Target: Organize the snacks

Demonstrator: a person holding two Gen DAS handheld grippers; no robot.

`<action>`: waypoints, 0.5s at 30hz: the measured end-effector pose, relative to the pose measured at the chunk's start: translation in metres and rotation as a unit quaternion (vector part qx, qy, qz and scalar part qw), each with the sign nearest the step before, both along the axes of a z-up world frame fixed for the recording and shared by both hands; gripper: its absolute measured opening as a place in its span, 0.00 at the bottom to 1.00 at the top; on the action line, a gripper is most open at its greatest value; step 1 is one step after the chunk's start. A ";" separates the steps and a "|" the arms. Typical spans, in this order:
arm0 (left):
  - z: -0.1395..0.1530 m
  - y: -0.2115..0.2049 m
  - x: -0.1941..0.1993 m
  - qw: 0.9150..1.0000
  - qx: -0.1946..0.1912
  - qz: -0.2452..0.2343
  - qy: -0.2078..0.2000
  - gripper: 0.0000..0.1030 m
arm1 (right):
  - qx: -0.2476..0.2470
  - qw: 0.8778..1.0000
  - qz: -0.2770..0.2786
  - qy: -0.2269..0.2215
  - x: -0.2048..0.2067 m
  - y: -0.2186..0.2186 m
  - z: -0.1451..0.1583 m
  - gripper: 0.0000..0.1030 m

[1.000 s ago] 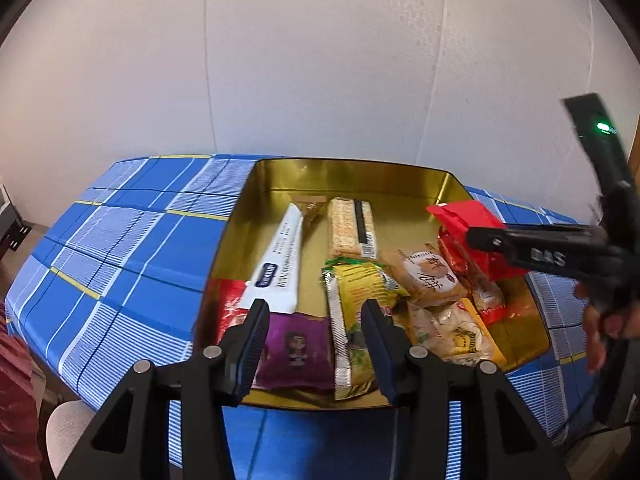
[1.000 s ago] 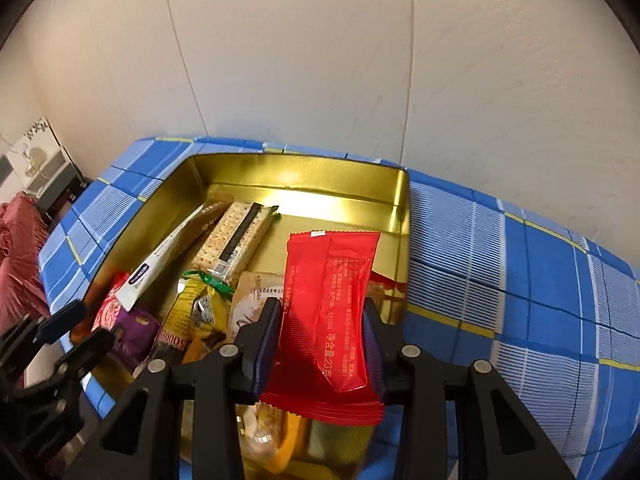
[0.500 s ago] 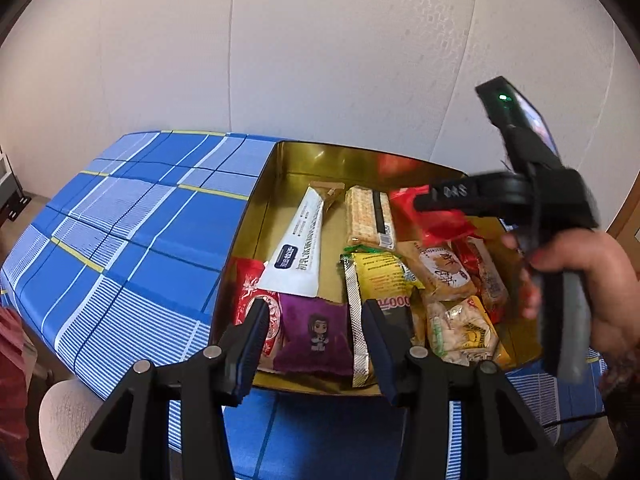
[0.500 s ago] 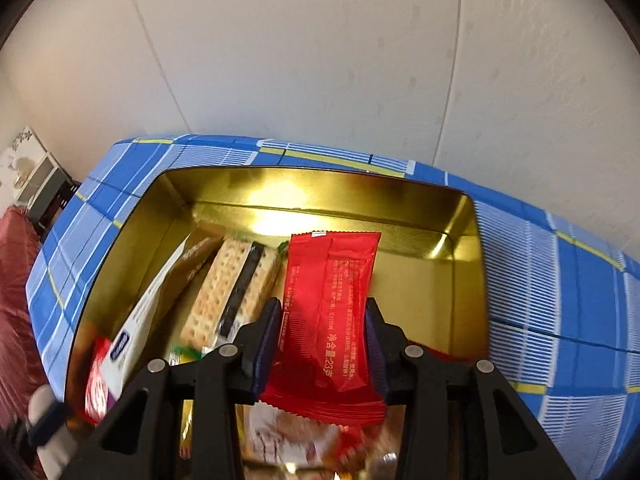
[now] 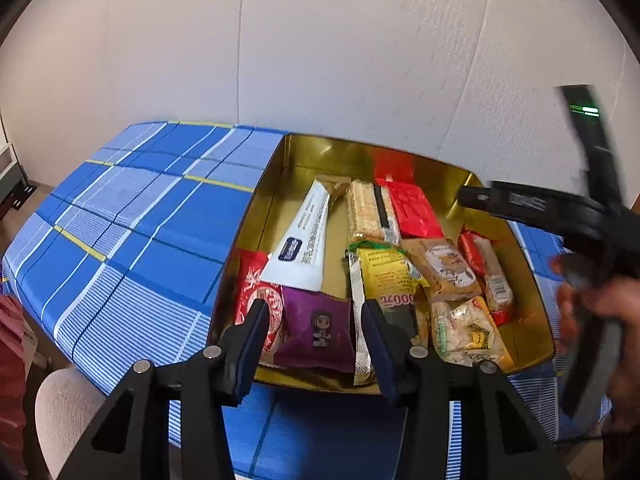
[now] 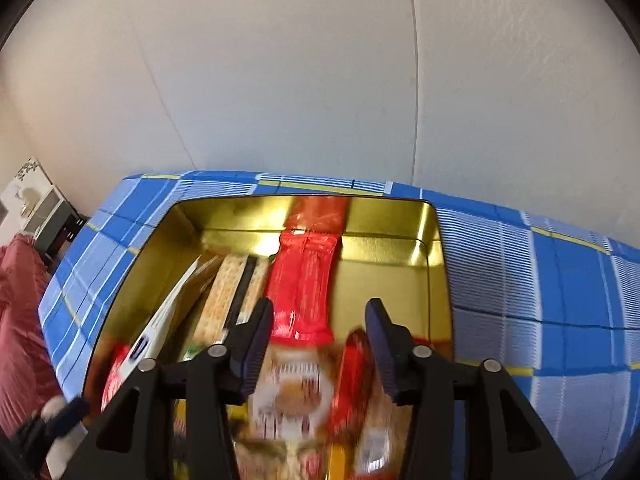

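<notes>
My right claw (image 6: 318,322) has just been opening, and the red snack packet (image 6: 306,280) now lies free on the floor of the gold tin (image 6: 438,280), ahead of the parted jaws with nothing pressed between them. I laid it lengthwise beside the cracker pack (image 6: 230,292) so it runs in line with the row at the far end: white tube-shaped packet (image 5: 304,240), crackers, then red. That leaves the bare strip of tin on the right of the red packet for more.

My left claw (image 5: 316,344) hangs open and empty over the near edge of the tin, above the purple cartoon packet (image 5: 320,328). It grips nothing; I judge it is only waiting, out of the other hand's path.

The nearer half of the tin looks less tidy. The yellow packet (image 5: 384,280), the brown biscuit packet (image 5: 444,268), the clear bag of pale puffs (image 5: 468,332) and the slim red-ended packet (image 5: 486,276) overlap at angles. These likely want straightening next. The tin sits on the worktop's blue checked cloth (image 5: 140,220), which holds no loose snacks that I can see.
</notes>
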State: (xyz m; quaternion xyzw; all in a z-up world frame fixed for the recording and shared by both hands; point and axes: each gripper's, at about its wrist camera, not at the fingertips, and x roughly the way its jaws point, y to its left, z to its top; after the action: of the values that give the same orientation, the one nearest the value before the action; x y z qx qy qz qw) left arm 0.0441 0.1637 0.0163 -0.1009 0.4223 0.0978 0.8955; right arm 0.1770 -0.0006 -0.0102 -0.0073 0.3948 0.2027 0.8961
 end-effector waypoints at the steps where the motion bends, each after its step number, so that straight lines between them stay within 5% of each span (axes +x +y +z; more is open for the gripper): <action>1: -0.002 -0.001 0.002 1.000 0.005 0.006 0.010 0.47 | 0.002 1.000 -0.004 -0.007 -0.010 -0.004 0.003 0.58; 9: 0.000 -0.010 -0.003 0.999 0.036 0.004 0.017 0.47 | 0.005 0.996 -0.080 -0.037 -0.070 -0.043 0.006 0.91; 15: 0.010 -0.031 -0.012 0.998 0.049 -0.029 0.004 0.47 | -0.023 0.992 -0.115 -0.050 -0.106 -0.050 -0.004 1.00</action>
State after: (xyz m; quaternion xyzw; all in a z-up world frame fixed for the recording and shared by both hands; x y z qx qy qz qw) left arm 0.0323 0.1329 0.0266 -0.0439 0.4231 0.0924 0.9003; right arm 0.0712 -0.0509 -0.0143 0.0072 0.3521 0.0880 0.9318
